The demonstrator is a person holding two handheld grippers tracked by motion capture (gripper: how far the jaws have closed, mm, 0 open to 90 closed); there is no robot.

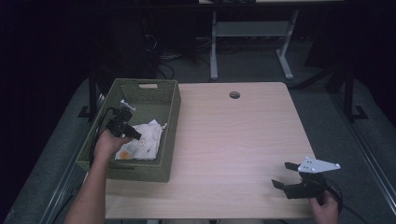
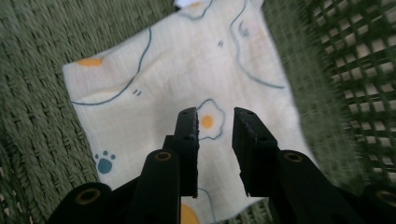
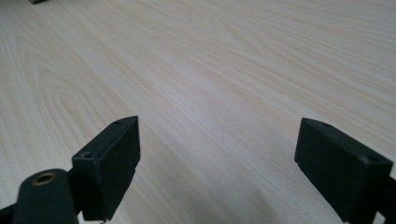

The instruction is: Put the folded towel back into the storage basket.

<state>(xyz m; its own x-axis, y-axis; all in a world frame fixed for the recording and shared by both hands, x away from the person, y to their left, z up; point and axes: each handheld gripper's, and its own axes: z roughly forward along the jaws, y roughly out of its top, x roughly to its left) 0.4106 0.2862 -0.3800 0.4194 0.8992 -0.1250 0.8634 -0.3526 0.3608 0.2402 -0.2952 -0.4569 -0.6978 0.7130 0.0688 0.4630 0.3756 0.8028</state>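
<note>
Light wood-grain surface (image 1: pixel 243 140) with a round cable hole (image 1: pixel 234 95) near its far edge. Grey floor (image 1: pixel 252 65) around it; beyond stands a white-legged desk frame (image 1: pixel 250 32). Room dim, far left nearly black, possibly cables (image 1: pixel 161 58) there.

Left tool (image 2: pixel 215 122) narrowly parted; right tool (image 3: pixel 233 154) (wide)

The left gripper (image 2: pixel 215 116) hovers over a cream cloth (image 2: pixel 182 93) printed with fried eggs and a blue paw, jaws narrowly apart, inside a green woven basket (image 2: pixel 37 126).
</note>
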